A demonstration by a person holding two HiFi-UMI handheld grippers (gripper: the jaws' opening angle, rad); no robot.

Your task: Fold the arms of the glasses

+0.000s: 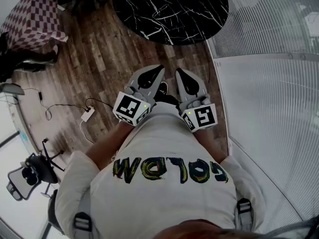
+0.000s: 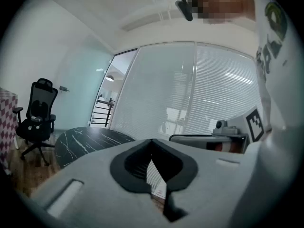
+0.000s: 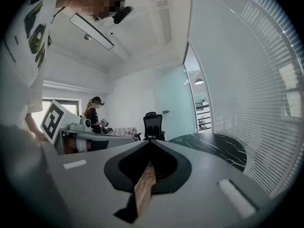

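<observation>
Wood floor (image 1: 99, 59) lies below, with a round black tabletop (image 1: 169, 9) at 12 o'clock. The left gripper (image 1: 155, 72) and right gripper (image 1: 180, 76) sit side by side, both clenched on nothing. I cannot tell where the glasses are.

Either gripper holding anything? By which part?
Nothing is held. The left gripper and right gripper both have their jaws closed together, with nothing between them.

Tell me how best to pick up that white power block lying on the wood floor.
Take the white power block across its narrow width, near the middle, coming straight down from above. It lies flat on the floor and looks long and slim, and the cords seem to leave from its ends, so the long sides are probably the free ones to pinch.
</observation>
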